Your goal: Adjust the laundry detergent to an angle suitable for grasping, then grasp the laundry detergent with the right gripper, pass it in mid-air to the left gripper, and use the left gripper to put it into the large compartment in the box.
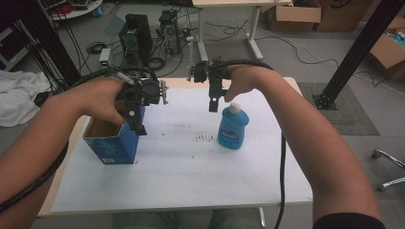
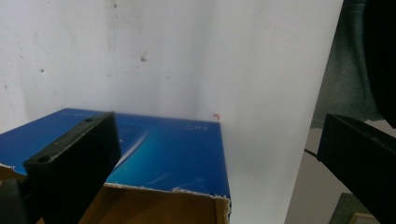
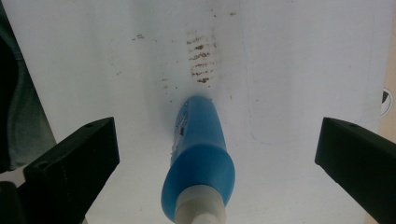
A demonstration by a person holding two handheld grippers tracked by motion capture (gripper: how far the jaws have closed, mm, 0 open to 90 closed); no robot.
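Jaws spread on both: left gripper (image 1: 138, 112) over blue box (image 1: 112, 140), right gripper (image 1: 213, 102) above blue bottle (image 1: 233, 128).

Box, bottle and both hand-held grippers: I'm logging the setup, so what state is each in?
Box: upright, top open.
Bottle: standing upright, white cap on.
Left hand-held gripper: open, above the box.
Right hand-held gripper: open, above the bottle, holding nothing.

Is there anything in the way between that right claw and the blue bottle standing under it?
Nothing visible. The right gripper hangs open just above the blue bottle, whose white cap sits between the spread jaws with bare table around it.
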